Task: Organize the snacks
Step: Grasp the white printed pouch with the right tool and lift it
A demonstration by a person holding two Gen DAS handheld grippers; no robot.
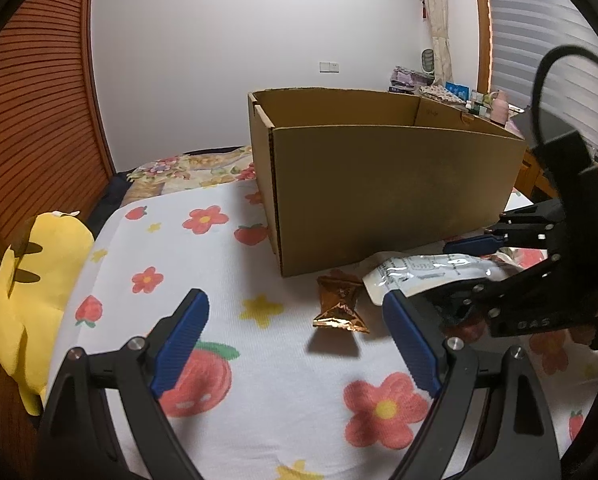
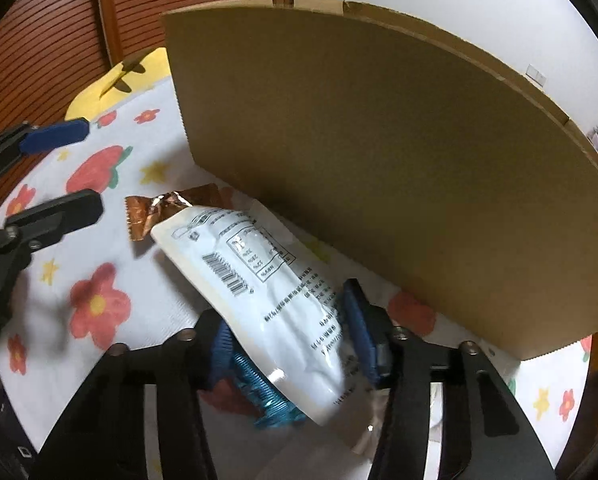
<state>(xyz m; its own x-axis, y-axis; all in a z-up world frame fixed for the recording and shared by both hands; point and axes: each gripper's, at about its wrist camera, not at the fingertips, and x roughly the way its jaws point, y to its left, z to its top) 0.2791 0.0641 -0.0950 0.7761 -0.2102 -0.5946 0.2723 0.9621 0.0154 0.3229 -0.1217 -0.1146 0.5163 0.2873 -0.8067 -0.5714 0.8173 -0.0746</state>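
An open cardboard box (image 1: 379, 184) stands on a flower-print cloth (image 1: 239, 360); it also fills the right wrist view (image 2: 379, 160). A small copper foil snack (image 1: 339, 304) lies in front of it, between my left gripper's (image 1: 295, 344) open blue fingers. My right gripper (image 2: 287, 332) is shut on a white snack packet (image 2: 255, 280), held just above the cloth beside the box. The packet (image 1: 427, 272) and the right gripper (image 1: 511, 264) show at the right of the left wrist view. The copper snack (image 2: 159, 212) lies past the packet's tip.
A yellow plush toy (image 1: 31, 292) lies at the cloth's left edge. A teal wrapper (image 2: 267, 400) lies under the packet. A slatted wooden door (image 1: 31, 100) stands at left. A cluttered shelf (image 1: 459, 92) sits behind the box.
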